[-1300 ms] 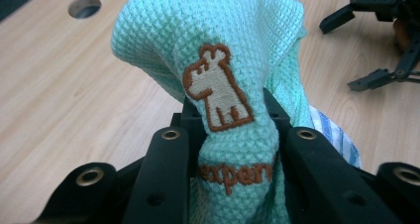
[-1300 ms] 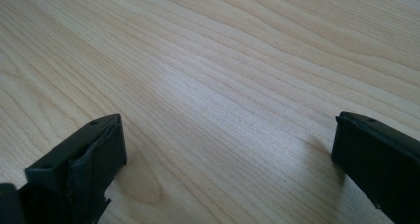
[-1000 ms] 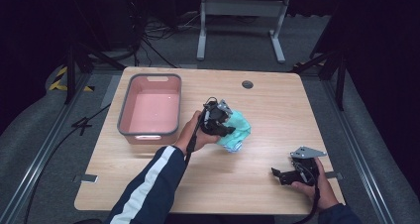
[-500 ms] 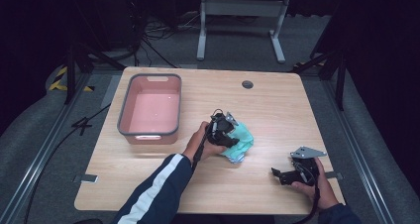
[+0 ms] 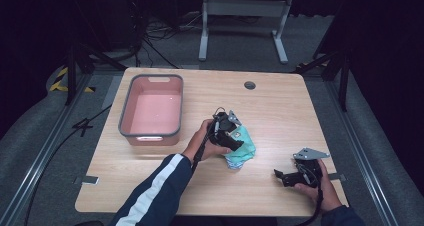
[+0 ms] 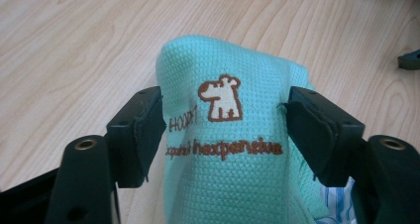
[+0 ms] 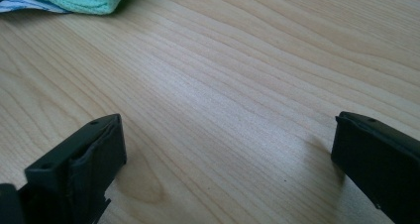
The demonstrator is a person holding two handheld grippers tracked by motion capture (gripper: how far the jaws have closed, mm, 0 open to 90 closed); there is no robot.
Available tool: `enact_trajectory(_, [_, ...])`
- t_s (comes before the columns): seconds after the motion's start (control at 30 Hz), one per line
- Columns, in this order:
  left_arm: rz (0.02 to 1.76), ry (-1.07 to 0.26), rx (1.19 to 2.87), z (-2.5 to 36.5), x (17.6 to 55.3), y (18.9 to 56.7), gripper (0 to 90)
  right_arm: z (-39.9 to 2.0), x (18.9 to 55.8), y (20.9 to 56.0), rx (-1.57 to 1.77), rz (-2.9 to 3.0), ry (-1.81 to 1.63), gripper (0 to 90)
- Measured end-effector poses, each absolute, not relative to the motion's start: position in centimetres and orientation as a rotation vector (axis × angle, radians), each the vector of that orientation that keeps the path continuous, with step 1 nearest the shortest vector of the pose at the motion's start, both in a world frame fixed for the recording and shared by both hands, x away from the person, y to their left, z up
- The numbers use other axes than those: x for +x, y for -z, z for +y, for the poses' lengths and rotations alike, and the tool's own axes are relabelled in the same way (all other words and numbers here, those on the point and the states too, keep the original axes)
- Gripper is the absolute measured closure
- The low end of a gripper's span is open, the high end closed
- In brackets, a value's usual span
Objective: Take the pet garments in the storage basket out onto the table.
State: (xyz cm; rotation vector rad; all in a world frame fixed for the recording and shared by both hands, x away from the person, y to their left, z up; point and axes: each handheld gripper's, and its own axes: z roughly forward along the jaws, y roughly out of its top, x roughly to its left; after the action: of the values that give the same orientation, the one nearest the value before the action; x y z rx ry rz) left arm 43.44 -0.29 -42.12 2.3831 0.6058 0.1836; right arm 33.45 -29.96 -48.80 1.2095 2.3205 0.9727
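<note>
Left tool point(image 6: 225, 130), jaws just opening, straddles mint cloth point(image 6: 233, 159) heaped on bench point(image 5: 280, 111) (apparently letting go); right tool point(image 7: 228, 154) open, idle.

The left gripper point(image 5: 234, 140) sits mid-frame, its jaws just having been opening (a striped sleeve behind it). The right gripper point(image 5: 281, 176), lower right, rests with jaws wide apart.

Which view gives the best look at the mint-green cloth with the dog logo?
The left gripper view: the cloth is close up, its logo and lettering visible. The high view shows it small, partly behind the left hand-held gripper. The right gripper view catches just one edge.
</note>
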Motion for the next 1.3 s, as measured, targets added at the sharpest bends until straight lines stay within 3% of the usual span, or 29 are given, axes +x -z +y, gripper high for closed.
enact_trajectory(0.63, [0.548, -0.29, 2.4, 1.6, 42.6, 39.0, 17.7, -30.0, 33.5, 48.8, 1.209, 2.321, -0.972, 0.6])
enact_trajectory(1.3, [0.403, -0.461, 2.461, 7.4, 37.9, 35.9, 19.7, -30.0, 33.4, 48.8, 1.209, 2.321, -0.972, 0.6])
